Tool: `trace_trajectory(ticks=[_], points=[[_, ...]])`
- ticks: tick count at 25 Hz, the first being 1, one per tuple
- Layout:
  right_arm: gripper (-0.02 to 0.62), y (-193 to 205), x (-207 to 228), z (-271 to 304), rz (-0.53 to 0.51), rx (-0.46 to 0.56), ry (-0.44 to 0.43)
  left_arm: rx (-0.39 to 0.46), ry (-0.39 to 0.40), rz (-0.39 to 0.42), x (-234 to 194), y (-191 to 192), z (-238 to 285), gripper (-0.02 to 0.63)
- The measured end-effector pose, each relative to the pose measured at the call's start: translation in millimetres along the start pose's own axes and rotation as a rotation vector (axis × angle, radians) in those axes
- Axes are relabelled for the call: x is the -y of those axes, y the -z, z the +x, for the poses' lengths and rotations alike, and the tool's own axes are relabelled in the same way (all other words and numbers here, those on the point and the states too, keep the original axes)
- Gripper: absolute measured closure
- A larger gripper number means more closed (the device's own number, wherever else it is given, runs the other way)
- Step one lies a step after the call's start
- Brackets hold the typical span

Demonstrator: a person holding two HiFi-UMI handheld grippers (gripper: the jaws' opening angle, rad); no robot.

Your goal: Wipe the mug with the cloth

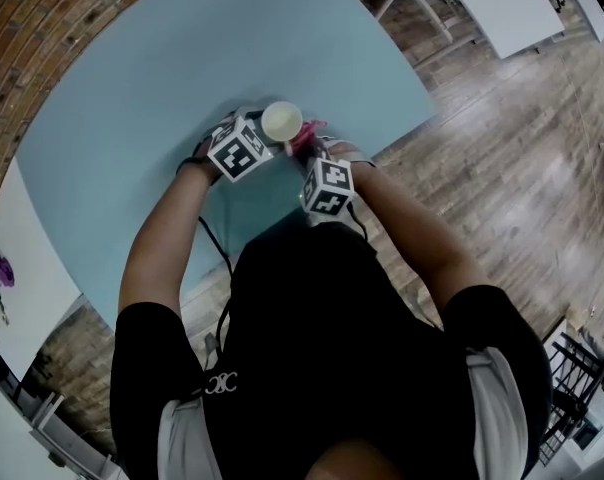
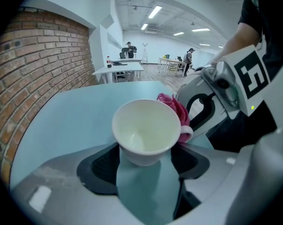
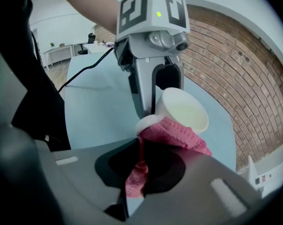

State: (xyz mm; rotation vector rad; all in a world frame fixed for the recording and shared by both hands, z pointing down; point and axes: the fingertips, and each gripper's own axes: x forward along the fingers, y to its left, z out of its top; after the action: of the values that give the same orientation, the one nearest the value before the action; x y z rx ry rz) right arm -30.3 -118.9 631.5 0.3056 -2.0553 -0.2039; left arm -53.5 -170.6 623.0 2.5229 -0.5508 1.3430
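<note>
My left gripper [image 2: 146,157] pinches the white mug [image 2: 145,128] low on its body, over the blue table [image 1: 132,108]. My right gripper [image 3: 140,159] is clamped on the pink cloth [image 3: 176,134], pressed against the mug's side. The cloth covers most of the handle [image 3: 147,123]. In the head view, the marker cubes [image 1: 240,150] hide both sets of jaws.
</note>
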Motion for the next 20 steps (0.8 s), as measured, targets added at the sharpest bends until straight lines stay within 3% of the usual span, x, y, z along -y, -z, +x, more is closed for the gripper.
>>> trace_trajectory(ticks=[11,20], points=[[0.557,2.2,1.9,-20.0,-0.065,-0.015,0.071,0.005,-0.011,-0.017,9.4,-3.2,3.6,0.252],[0.557,11.5,-2.9,-2.5,-0.163,-0.050,0.031,0.003,-0.027,-0.040,8.2,-4.4,5.2,0.252]])
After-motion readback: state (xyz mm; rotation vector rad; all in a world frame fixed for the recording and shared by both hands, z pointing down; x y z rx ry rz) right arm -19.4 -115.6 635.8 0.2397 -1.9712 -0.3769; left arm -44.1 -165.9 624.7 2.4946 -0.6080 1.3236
